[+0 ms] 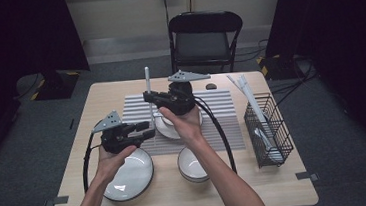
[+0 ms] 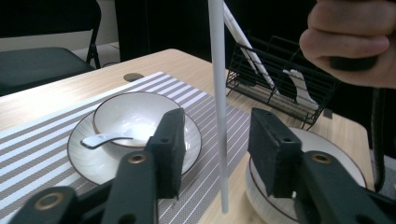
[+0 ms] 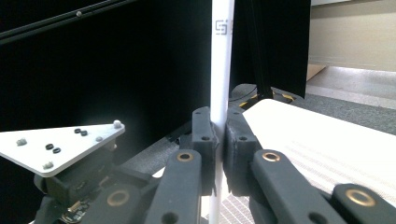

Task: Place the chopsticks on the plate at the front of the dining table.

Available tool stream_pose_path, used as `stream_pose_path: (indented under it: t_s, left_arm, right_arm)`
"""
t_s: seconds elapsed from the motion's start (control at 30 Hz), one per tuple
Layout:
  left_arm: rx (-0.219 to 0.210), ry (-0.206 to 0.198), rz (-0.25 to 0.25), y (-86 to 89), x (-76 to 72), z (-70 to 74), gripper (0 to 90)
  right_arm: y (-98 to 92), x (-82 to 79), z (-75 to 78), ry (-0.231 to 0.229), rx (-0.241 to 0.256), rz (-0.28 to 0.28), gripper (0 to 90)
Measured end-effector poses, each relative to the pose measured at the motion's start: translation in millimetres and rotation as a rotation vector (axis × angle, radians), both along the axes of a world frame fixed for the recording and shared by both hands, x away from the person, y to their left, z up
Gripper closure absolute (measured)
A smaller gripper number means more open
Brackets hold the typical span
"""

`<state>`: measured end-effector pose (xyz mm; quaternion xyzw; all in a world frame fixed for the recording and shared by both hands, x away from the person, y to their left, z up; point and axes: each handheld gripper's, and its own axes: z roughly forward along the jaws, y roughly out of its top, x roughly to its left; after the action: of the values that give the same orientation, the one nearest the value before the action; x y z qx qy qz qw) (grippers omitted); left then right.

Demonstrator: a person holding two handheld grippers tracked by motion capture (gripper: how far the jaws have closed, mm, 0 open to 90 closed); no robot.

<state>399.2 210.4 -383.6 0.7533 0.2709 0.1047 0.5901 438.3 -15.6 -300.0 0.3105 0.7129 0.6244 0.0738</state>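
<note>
The right gripper point(image 3: 219, 140) clamps a white stick point(image 3: 221, 70) upright above the bowl point(image 2: 133, 116), probably to hand it over, since the left gripper point(image 2: 217, 147) waits spread around its lower end.

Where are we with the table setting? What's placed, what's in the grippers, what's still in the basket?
Looks done: a bowl with a spoon sits on a plate on the striped mat.

In hand: the right gripper clamps a white chopstick upright; the left gripper is open around its lower part.

Left, likely: more white utensils wait in the wire basket; another plate and bowl sit off the mat.
</note>
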Motion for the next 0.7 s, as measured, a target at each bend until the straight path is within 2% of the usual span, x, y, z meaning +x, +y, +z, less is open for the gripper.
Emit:
stream_pose_path:
  t_s: [0.17,0.4,0.53,0.63,0.67,0.7]
  left_arm:
    - [0.005,-0.003,-0.002,-4.3,-0.2,-1.2,68.7]
    - [-0.014,-0.004,-0.012,-0.9,-0.9,-0.8,83.7]
    - [-0.032,0.008,-0.025,1.0,-0.5,-0.6,85.8]
    - [-0.032,0.012,-0.033,1.6,-0.4,-0.7,85.9]
    - [-0.027,0.015,-0.041,1.0,-0.3,-1.3,86.0]
    - [-0.023,0.017,-0.043,0.9,-0.5,-1.6,86.0]
  right_arm:
    - [1.8,-3.3,0.8,-0.003,0.003,0.01,85.0]
    - [5.5,-9.9,-1.5,-0.006,-0.005,0.026,85.0]
    - [3.0,-11.0,-1.5,-0.007,-0.001,0.029,84.8]
    - [1.3,-10.4,-1.7,-0.004,0.0,0.026,83.5]
    - [-0.1,-9.3,-1.8,-0.01,-0.006,0.025,79.6]
    - [-0.7,-9.0,-1.8,-0.01,-0.005,0.021,79.4]
